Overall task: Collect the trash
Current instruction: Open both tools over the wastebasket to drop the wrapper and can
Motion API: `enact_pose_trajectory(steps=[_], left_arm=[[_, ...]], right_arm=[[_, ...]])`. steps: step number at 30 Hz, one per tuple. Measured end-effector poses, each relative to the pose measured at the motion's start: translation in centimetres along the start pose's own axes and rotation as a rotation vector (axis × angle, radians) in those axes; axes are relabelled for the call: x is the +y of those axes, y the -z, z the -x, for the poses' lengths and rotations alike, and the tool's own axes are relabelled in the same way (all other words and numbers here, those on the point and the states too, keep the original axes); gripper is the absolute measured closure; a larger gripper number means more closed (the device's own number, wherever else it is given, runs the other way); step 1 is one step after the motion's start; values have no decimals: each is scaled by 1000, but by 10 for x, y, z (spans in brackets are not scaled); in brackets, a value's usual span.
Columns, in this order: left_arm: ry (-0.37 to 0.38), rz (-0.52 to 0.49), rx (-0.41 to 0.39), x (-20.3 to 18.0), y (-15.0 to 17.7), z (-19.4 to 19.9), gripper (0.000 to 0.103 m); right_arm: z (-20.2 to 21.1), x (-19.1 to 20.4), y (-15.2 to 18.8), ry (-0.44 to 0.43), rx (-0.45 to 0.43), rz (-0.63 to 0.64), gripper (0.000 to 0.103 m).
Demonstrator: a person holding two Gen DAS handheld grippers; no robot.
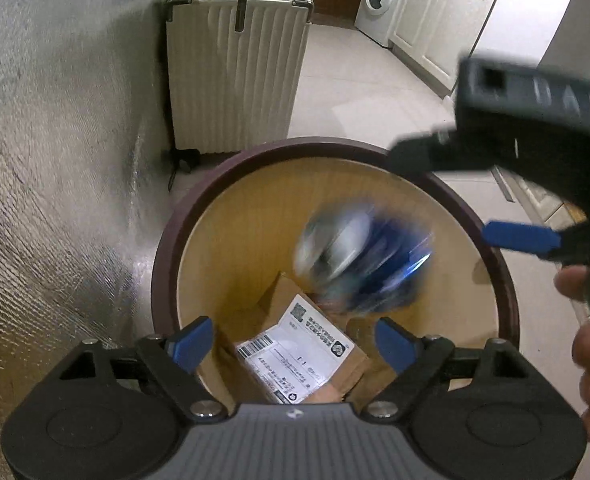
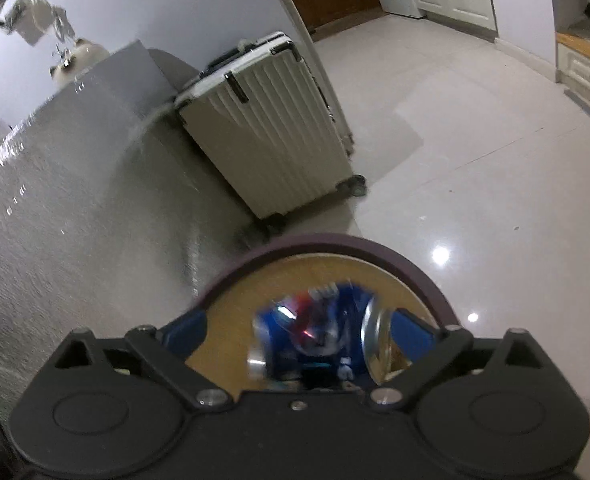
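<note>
Inside round bin [image 1: 507,280], labelled cardboard box [image 1: 303,356], blurred blue can [image 1: 359,256]

Dim indoor light, slightly warm. Strong fisheye bending with black vignette at the corners. Heavy motion blur on the blue and silver can [image 1: 365,256], smeared in both views. Round ceiling-lamp glare on the glossy floor tiles [image 2: 441,256]. Sparkle on the foil-like wall covering [image 1: 55,168]. Soft shadow beneath the suitcase [image 2: 267,136].
</note>
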State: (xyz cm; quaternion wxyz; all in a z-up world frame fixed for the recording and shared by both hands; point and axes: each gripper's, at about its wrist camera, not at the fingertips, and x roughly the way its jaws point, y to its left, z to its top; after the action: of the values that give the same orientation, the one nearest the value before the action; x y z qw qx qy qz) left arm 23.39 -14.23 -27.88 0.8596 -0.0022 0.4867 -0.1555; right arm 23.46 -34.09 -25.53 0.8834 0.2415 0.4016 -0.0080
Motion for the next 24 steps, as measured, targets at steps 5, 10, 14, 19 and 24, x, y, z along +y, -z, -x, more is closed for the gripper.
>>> enact_pose_trajectory(steps=[5, 10, 14, 19, 24], left_arm=[[7, -21, -19, -5, 3, 10, 8], [9, -29, -36, -5, 6, 22, 6], [7, -22, -46, -5, 10, 32, 0], [-5, -29, -52, -7, 16, 48, 0], [-15, -27, -54, -9, 22, 65, 0]], right_arm=[[14, -5, 7, 47, 36, 57, 4], [28, -8, 12, 62, 50, 84, 4], [37, -7, 14, 56, 55, 103, 4], [55, -5, 16, 47, 38, 128, 4], [73, -3, 17, 47, 18, 153, 4]])
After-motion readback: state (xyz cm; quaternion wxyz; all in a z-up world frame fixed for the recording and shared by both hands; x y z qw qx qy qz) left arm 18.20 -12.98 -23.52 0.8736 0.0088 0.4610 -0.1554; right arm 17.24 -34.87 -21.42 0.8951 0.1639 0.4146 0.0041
